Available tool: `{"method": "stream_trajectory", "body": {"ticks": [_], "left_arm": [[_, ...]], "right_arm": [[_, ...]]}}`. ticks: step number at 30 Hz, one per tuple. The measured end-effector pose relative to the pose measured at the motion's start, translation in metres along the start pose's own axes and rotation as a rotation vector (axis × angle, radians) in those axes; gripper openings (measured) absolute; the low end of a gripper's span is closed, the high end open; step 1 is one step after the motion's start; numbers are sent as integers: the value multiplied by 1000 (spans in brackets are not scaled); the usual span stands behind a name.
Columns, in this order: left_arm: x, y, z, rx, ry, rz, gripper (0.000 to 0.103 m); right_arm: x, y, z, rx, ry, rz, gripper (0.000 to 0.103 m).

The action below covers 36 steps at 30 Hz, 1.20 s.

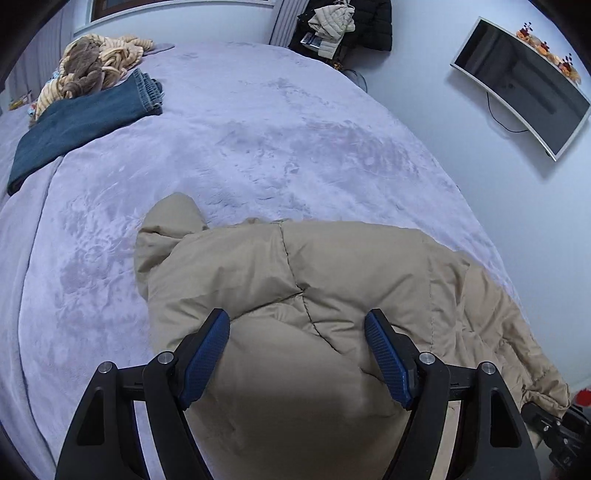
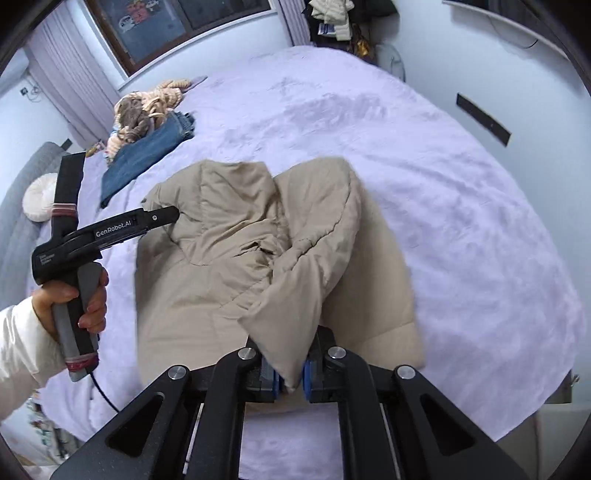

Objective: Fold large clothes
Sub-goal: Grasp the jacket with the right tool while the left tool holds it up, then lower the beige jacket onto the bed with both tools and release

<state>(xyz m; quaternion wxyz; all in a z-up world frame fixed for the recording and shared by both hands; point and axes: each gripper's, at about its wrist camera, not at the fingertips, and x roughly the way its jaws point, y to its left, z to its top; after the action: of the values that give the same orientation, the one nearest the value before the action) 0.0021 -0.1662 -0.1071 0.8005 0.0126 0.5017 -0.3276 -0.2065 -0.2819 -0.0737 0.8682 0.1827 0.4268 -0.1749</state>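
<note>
Right gripper nearest the right wrist camera, clamped tight on a corner of the beige puffer jacket; blue pads pinch the fabric from both sides, and the pinched flap rises off the rest of the jacket. Left gripper hangs just above the jacket's near bulge in the left wrist view, jaws spread wide, blue pads either side of the puffy fabric and not pressing it; nothing held. In the right wrist view the left gripper shows side-on at the jacket's left edge, black body, a hand in a white sleeve wrapped round its grey handle.

Jacket lies crumpled on the bed, at the near edge of the lavender plush cover, partly doubled over itself, quilted seams showing, one sleeve end poking away from the camera toward the bed's middle. Bare cover past the jacket.

Far beyond the jacket, to its left: folded blue jeans flat on the bed, a tan and brown knit heap touching their far end. On the wall right of the jacket: a mounted dark TV. Behind the bed's far end: hanging coats, a window with a curtain.
</note>
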Motion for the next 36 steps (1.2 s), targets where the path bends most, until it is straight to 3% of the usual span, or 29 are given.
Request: {"method": "stream_trajectory", "body": {"ticks": [8,14,16,17,21,23,26,27,28,30,32,34,36], "left_arm": [[44,-83,13,141,5,15,77],[57,-103,11,178,27,43,76],[61,-100,13,161,32,45,76],[62,-97,13,151,35,43,77],[64,-95,14,140,36,37,77],[64,-95,15,140,35,39,77],[59,-90,15,130,36,37,77],[57,-88,15,125,35,36,77],[54,-86,14,120,32,38,76],[52,-83,15,107,23,55,77],[55,-82,17,88,23,64,77],[60,-86,19,90,34,65,77],[61,-91,18,111,37,74,77]], "right_arm": [[30,-81,-38,228,120,-39,9],[58,-117,-52,357,232,58,13],[47,-129,-46,392,238,110,24],[36,-135,-39,394,216,126,27],[8,-160,-2,399,94,200,59],[21,-170,23,429,91,278,61],[63,-173,51,469,137,357,61],[78,-172,59,476,166,370,48],[91,-169,63,479,190,391,8],[106,-155,80,417,177,379,8],[122,-144,88,323,190,304,8],[146,-152,86,344,273,276,8],[145,-158,86,346,286,261,10]]}}
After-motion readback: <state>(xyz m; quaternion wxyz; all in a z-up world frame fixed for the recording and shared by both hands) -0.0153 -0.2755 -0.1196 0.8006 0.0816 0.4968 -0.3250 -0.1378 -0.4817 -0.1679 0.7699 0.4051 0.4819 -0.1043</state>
